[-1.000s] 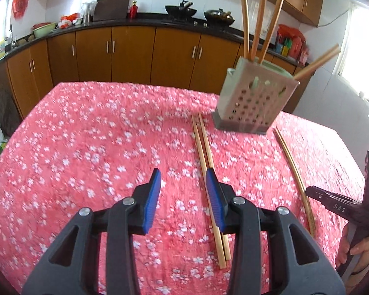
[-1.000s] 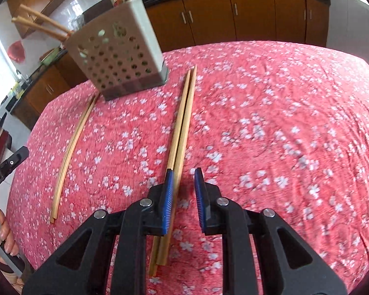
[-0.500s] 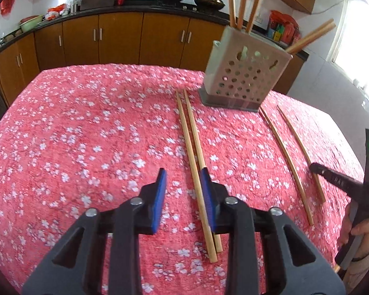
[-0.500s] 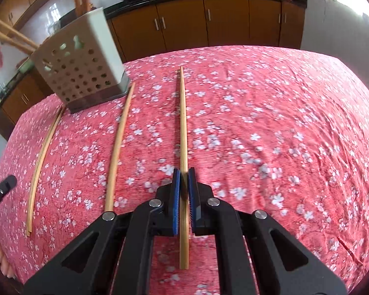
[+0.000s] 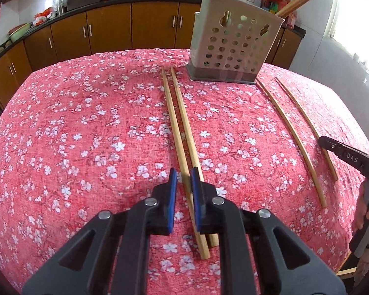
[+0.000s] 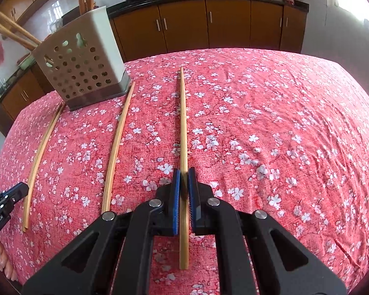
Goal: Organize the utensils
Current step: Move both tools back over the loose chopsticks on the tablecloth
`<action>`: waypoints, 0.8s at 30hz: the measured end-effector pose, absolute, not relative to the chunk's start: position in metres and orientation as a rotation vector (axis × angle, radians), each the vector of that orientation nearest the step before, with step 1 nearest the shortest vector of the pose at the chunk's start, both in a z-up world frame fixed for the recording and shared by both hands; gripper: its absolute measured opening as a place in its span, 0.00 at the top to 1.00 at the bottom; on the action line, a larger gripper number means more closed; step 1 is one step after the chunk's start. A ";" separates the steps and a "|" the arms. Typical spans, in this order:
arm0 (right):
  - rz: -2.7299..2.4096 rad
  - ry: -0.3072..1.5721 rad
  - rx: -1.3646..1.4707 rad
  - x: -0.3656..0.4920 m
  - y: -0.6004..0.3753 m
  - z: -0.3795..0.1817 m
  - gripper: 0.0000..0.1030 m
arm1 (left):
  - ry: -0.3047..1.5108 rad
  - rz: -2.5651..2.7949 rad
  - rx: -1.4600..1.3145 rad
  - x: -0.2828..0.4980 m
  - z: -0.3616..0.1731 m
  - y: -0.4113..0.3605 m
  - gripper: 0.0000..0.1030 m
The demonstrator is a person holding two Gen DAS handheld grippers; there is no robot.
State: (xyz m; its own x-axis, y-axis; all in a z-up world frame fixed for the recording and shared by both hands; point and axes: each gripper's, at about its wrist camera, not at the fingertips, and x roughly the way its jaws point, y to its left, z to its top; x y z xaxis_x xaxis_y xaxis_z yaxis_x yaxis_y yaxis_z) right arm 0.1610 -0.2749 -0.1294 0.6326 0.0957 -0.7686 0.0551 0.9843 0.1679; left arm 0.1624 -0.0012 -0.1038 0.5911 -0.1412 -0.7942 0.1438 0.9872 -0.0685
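1. left wrist view: the left gripper (image 5: 183, 184) hangs low over the bench (image 5: 86, 127) in its red flowered cloth, jaws a little apart, straddling the left stick of a pair of chopsticks (image 5: 182, 132) without pinching it. the perforated holder (image 5: 233, 46) stands beyond, more sticks upright in it. two loose chopsticks (image 5: 292, 132) lie to the right.
2. right wrist view: the right gripper (image 6: 183, 186) has its blue pads closed tight on a single chopstick (image 6: 183, 123), which points toward the cabinets. another chopstick (image 6: 118, 142) lies just left, by the holder (image 6: 83, 71).
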 end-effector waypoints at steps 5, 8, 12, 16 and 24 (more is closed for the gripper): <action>0.043 0.880 0.160 0.156 -0.268 -0.130 0.92 | 0.911 -0.134 0.035 0.164 -0.106 -0.005 0.91; 0.054 0.879 0.149 0.155 -0.265 -0.130 0.92 | 0.901 -0.120 0.049 0.166 -0.108 -0.005 0.92; 0.052 0.876 0.135 0.156 -0.266 -0.129 0.93 | 0.902 -0.081 0.036 0.176 -0.108 0.011 0.92; 0.020 0.872 0.147 0.164 -0.272 -0.129 0.93 | 0.906 -0.015 0.006 0.188 -0.107 0.039 0.93; 0.008 0.850 0.174 0.173 -0.282 -0.132 0.92 | 0.885 -0.011 -0.098 0.201 -0.106 0.072 0.92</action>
